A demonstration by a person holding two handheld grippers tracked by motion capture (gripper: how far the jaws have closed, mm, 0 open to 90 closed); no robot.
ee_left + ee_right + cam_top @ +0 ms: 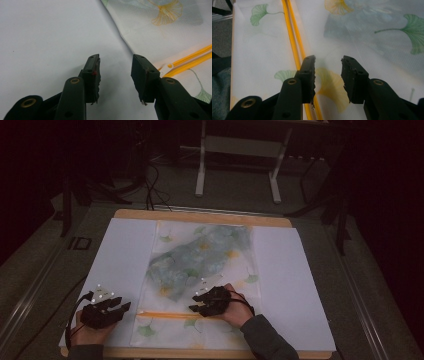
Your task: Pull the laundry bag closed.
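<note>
The bag's yellow zipper (172, 314) ran left–right across the worktop; its slider (167, 67) lay just beside the left tongs (115, 75). Right tongs (327, 77) hovered over the track. Both gaped empty.

Sheer mesh pouch (202, 275) (leaf-printed), matt white sheet (122, 255), wooden table (200, 216)

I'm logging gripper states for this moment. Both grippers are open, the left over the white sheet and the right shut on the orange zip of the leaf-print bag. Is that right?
Not quite. The right gripper is open too: in the right gripper view its jaws stand apart over the leaf-print bag, beside the orange zip, gripping nothing. The left gripper is open over the white sheet.
</note>
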